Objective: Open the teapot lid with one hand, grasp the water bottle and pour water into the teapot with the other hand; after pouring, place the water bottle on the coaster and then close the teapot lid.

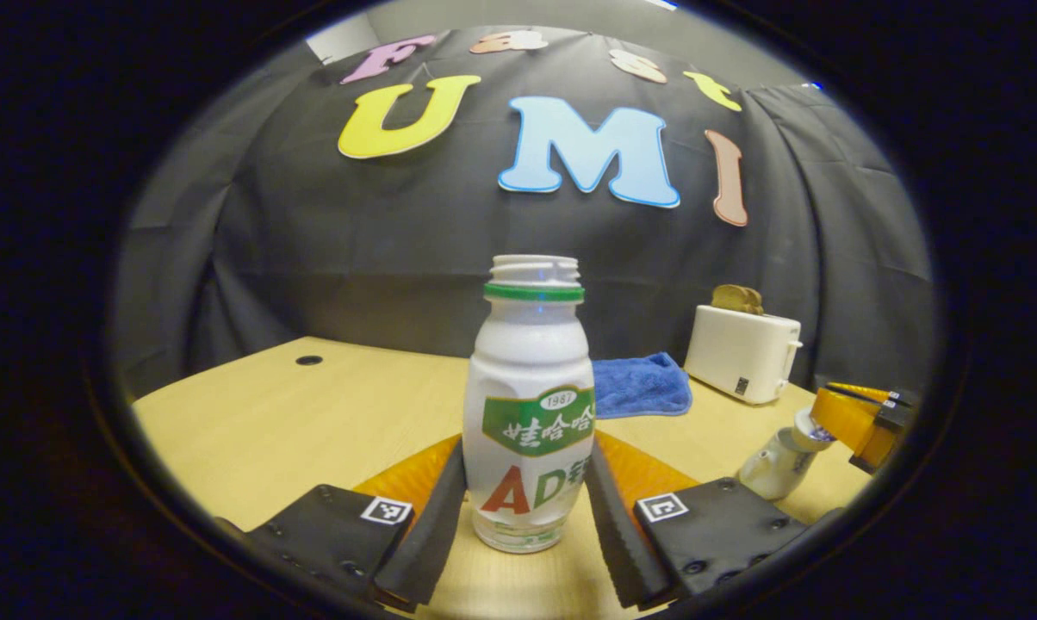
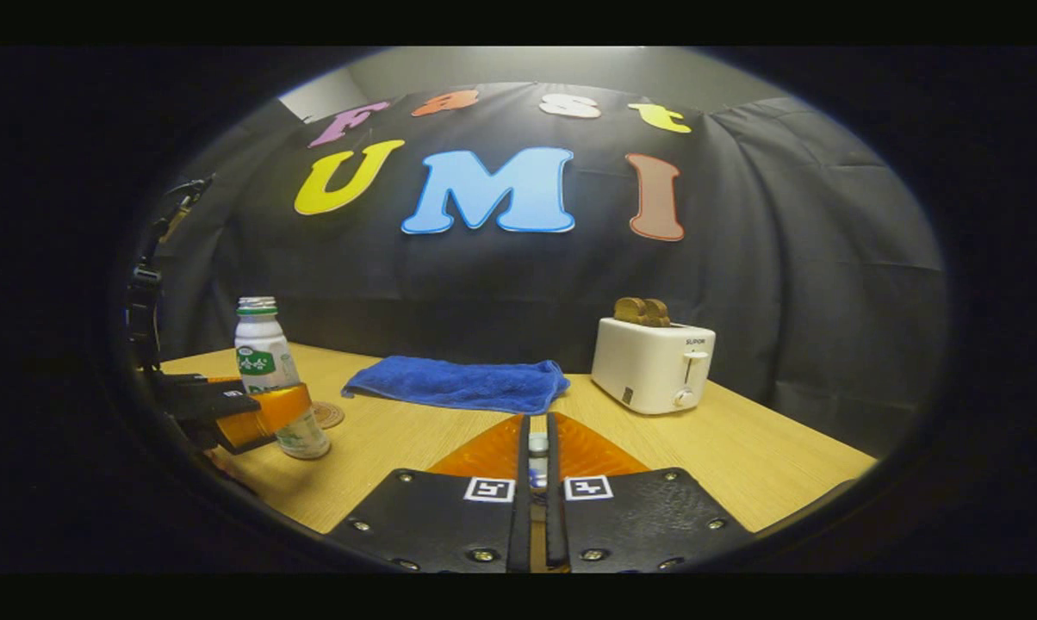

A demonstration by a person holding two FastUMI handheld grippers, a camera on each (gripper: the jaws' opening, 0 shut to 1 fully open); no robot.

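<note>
The white water bottle (image 1: 529, 405), green-labelled and uncapped, stands upright on the wooden table (image 1: 312, 413). My left gripper (image 1: 525, 448) is shut on it, one pad against each side of its lower body. The bottle (image 2: 264, 357) and left gripper (image 2: 264, 415) also show at the left of the right gripper view. A round coaster (image 2: 329, 415) lies just behind the bottle. A small white teapot (image 1: 768, 469) sits at the right. My right gripper (image 1: 833, 422) pinches its lid knob (image 1: 807, 428). Between the right gripper's (image 2: 537, 430) closed fingers I see that knob (image 2: 537, 452).
A blue cloth (image 2: 462, 383) lies flat at the back of the table. Right of it stands a white toaster (image 2: 654, 366) with bread in its slots. A small round hole (image 1: 309, 360) sits in the tabletop at the far left.
</note>
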